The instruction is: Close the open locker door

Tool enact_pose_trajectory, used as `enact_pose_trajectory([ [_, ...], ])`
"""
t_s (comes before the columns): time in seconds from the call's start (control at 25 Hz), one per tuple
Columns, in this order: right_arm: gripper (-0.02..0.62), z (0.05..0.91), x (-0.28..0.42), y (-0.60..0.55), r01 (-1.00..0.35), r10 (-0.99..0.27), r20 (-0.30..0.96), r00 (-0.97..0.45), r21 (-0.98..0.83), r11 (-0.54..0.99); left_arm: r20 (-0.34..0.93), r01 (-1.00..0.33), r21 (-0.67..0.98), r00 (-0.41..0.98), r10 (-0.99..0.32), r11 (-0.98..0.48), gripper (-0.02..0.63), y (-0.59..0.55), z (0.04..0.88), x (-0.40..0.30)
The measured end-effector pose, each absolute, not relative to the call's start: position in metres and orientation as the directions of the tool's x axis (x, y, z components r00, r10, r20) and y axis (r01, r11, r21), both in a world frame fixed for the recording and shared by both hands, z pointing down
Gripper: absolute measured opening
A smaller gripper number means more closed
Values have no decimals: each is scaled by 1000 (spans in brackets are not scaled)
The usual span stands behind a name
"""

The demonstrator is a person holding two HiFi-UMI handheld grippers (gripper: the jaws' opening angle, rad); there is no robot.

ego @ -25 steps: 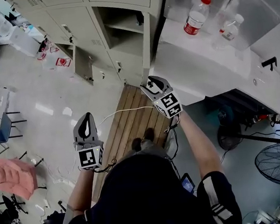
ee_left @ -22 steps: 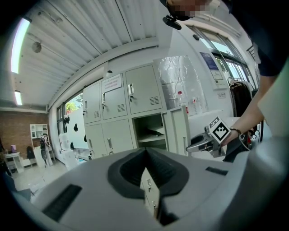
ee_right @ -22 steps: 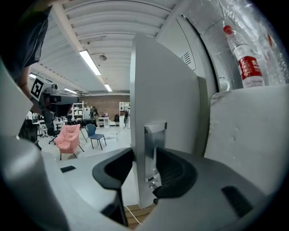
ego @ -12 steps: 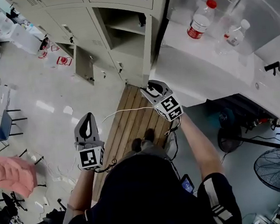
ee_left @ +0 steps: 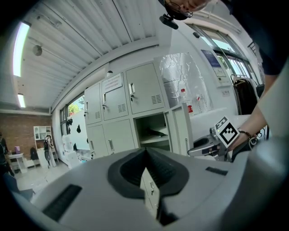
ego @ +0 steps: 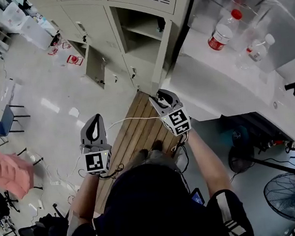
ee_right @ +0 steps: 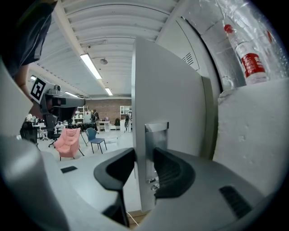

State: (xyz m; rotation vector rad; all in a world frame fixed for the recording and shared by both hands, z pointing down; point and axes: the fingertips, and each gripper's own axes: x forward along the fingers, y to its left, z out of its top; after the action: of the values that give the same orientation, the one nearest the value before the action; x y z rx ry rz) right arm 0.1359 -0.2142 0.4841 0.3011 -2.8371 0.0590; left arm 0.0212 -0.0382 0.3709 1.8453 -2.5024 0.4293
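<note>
shows the right hand-held gripper (ee_right: 144,168) pinching the free edge of the open locker door (ee_right: 174,90), jaws just closed in on it, one pad on each face, level with the metal handle plate (ee_right: 156,135). places the left hand-held gripper (ee_left: 145,155) at lower left in the head view, well apart from the door, jaws pressed together on nothing. presents the door edge-on in the head view, swung out from the locker bank (ego: 91,19) toward the person, just beside the open compartment (ego: 139,30) and its inner shelf. locates a white worktop (ego: 206,78) immediately right of the door, bearing a red-capped bottle (ego: 223,30). marks a wooden floor panel (ego: 133,132) beneath both hand-held grippers and a pink chair (ego: 5,172) at far left.
</note>
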Motion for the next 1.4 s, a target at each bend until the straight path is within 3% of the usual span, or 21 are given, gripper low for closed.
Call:
enact_pose_trajectory([
  [0.48, 140, 484, 122, -212, -246, -235, 292, -927, -2, 969, 149, -942, -208, -298, -943, 264, 5, -53, 382, 16],
  [0.96, 138, 481, 74, -208, -383, -380, 202, -903, 27, 923, 84, -990, -134, -61, -995, 50, 5, -86, 409, -38],
  [1.4, 135, 481, 19, -219, -541, -539, 184, -822, 41, 840, 97, -985, -133, 100, -990, -112, 5, -92, 419, -116],
])
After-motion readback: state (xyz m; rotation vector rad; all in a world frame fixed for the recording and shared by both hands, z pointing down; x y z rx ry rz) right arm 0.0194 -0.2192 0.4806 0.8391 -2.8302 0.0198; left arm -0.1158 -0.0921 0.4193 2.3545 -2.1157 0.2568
